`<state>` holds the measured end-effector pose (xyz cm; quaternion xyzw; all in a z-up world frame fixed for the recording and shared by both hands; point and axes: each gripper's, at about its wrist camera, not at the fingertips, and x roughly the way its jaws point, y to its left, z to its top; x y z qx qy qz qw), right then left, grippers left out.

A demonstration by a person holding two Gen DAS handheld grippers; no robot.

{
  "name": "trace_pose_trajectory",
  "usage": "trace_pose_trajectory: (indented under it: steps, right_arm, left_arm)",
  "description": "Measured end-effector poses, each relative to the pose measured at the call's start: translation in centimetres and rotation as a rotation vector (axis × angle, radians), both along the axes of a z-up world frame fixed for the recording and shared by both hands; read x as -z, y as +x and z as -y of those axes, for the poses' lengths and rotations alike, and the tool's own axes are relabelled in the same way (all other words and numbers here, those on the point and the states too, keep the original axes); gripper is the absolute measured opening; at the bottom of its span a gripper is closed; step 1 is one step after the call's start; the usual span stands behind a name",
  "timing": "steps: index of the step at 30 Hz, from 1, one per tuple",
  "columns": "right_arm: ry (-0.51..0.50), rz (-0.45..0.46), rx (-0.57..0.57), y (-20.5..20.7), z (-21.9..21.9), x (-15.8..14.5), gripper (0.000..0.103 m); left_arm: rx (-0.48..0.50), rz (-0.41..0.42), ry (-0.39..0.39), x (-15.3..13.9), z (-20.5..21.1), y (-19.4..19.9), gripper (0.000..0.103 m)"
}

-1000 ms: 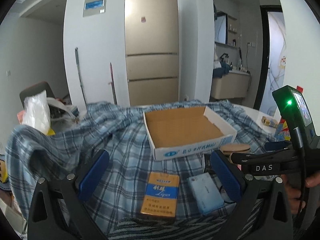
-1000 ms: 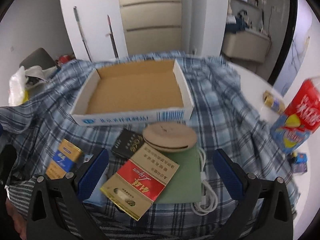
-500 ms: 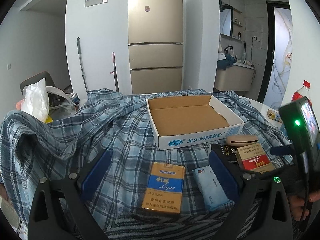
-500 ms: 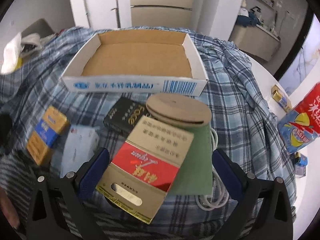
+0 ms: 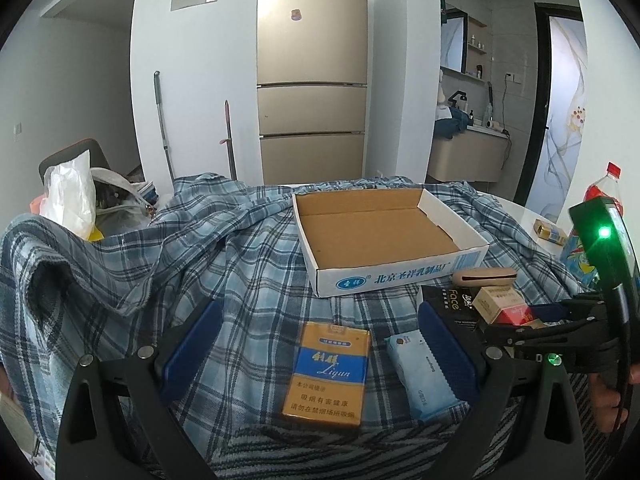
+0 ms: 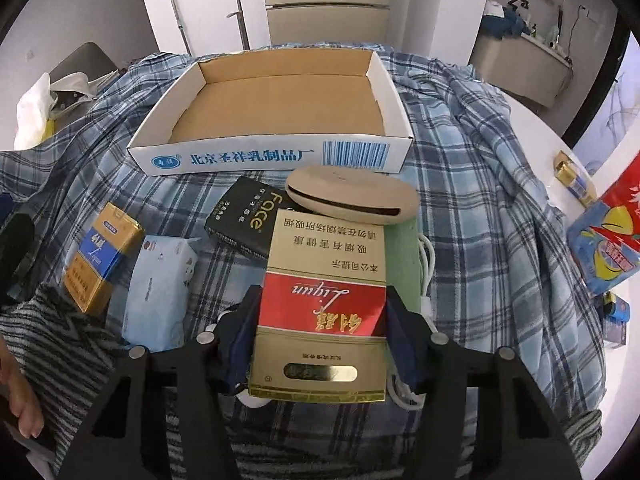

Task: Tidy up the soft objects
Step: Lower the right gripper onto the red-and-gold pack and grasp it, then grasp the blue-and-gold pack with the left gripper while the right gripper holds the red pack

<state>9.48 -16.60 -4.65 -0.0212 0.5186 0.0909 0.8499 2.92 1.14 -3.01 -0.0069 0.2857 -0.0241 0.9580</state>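
Note:
My right gripper (image 6: pixel 322 316) is shut on a red and gold cigarette carton (image 6: pixel 324 304), its pads pressing both long sides. The carton also shows in the left wrist view (image 5: pixel 502 306). My left gripper (image 5: pixel 320 344) is open and empty over an orange and blue carton (image 5: pixel 328 372) and a pale blue tissue pack (image 5: pixel 420 372), both lying on the plaid cloth. An empty white cardboard tray (image 6: pixel 276 152) stands behind them. A black box (image 6: pixel 250 220) and a beige round case (image 6: pixel 352 196) lie in front of the tray.
A green pad (image 6: pixel 404 256) with a white cable (image 6: pixel 426 264) lies under the red carton. A red bottle and colourful packs (image 6: pixel 608 240) stand at the right on the white table. A white plastic bag (image 5: pixel 70 196) sits far left.
My right gripper has closed on the red carton, which was lying loose between open fingers. The carton now points straight ahead. The left gripper has risen slightly and stays open.

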Motion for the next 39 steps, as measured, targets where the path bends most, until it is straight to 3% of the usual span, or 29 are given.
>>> trace_pose_trajectory:
  steps: [7,14,20,23,27,32,39]
  right_arm:
    - [0.067,0.076,-0.035,-1.2,0.9,-1.0,0.057]
    - [0.06,0.231,-0.08,-2.3,1.3,-3.6,0.057]
    - [0.08,0.281,-0.098,-2.4,1.3,-4.7,0.057]
    - [0.093,0.323,-0.095,-2.6,1.7,-4.6,0.057]
    - [0.124,0.348,-0.099,-2.7,2.3,-3.9,0.057]
    - [0.17,0.346,-0.132,-2.8,2.5,-3.8,0.057]
    - [0.175,0.347,-0.179,-3.2,1.9,-3.8,0.057]
  left_arm:
    - [-0.004,-0.005,-0.009,0.2,-0.1,0.1,0.1]
    - [-0.007,-0.026,-0.018,0.4,-0.4,0.5,0.1]
    - [-0.027,-0.066,-0.028,0.9,-1.0,1.3,0.099]
    - [-0.038,-0.106,-0.015,1.2,-1.5,2.0,0.083]
    - [-0.006,-0.173,-0.02,2.1,-1.7,2.9,0.075]
    - [0.051,-0.23,0.053,3.2,0.2,3.4,0.074]
    - [0.045,-0.382,0.032,5.5,-0.2,5.0,0.074]
